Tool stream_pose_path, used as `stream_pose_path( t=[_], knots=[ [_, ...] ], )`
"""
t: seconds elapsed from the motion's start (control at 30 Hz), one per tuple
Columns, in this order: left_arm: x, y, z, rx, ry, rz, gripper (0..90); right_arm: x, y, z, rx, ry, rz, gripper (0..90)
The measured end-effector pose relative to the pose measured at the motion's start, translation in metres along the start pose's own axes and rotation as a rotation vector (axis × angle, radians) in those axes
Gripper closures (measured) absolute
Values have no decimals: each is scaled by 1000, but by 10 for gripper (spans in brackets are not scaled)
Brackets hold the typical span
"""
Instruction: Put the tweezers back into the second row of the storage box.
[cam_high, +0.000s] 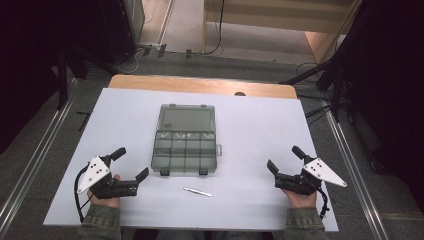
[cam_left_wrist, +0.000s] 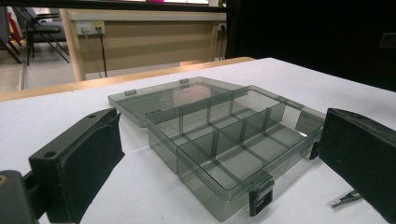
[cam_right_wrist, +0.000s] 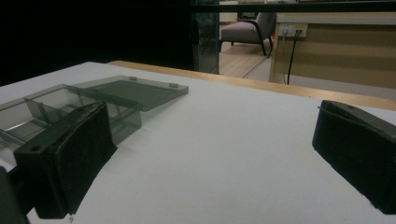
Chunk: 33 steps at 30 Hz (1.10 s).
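resting on the bench (cam_high: 250, 125), both sets of tongs stand released with nothing between their jaws: the left tongs (cam_high: 131, 163) sit just off the near-left corner of the compartment box (cam_high: 184, 152), and the right tongs (cam_high: 283, 158) lie well apart from the box on its right side. the box sits at the middle of the bench, its lid (cam_high: 188, 119) folded flat on the far side, its compartments looking bare. a thin metal tool (cam_high: 197, 192), perhaps tweezers, lies just in front of the box, nearer the left tongs.

if that tool is the thing to be picked up, i judge the main risk is its flatness: wide padded jaws closing from above could slide over it or flick it away across the smooth bench. a reach from the left could also clip the box's near latch (cam_left_wrist: 260, 196) and shove the light box. dropping the tool from height might bounce it off a divider into the wrong compartment.
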<state>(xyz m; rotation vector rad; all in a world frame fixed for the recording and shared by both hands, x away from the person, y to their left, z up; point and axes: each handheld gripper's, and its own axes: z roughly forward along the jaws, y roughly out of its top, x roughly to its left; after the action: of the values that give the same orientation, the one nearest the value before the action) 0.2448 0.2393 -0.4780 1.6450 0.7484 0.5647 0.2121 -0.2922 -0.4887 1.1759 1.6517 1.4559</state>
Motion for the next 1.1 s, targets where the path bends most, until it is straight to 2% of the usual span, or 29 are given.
stream_pose_path(
  t=[0.1,0.3,0.43,0.73,0.93,0.97,1.1],
  knots=[
    [1,0,0,0,0,-3,0,1,0,-1,12,-4,0,1],
    [0,0,0,1,-3,-7,0,9,-1,0,43,30,-19,3],
    [0,0,0,1,-3,-7,0,13,-1,-1,48,57,-3,3],
    [0,0,0,3,-7,-7,0,15,-1,-1,52,66,-15,3],
    [0,0,0,0,-8,-6,0,15,-1,-2,54,80,16,3],
    [0,0,0,0,-9,-7,0,14,0,-1,76,85,26,2],
    [0,0,0,2,-10,-6,0,15,2,-1,104,103,44,3]
  ],
)
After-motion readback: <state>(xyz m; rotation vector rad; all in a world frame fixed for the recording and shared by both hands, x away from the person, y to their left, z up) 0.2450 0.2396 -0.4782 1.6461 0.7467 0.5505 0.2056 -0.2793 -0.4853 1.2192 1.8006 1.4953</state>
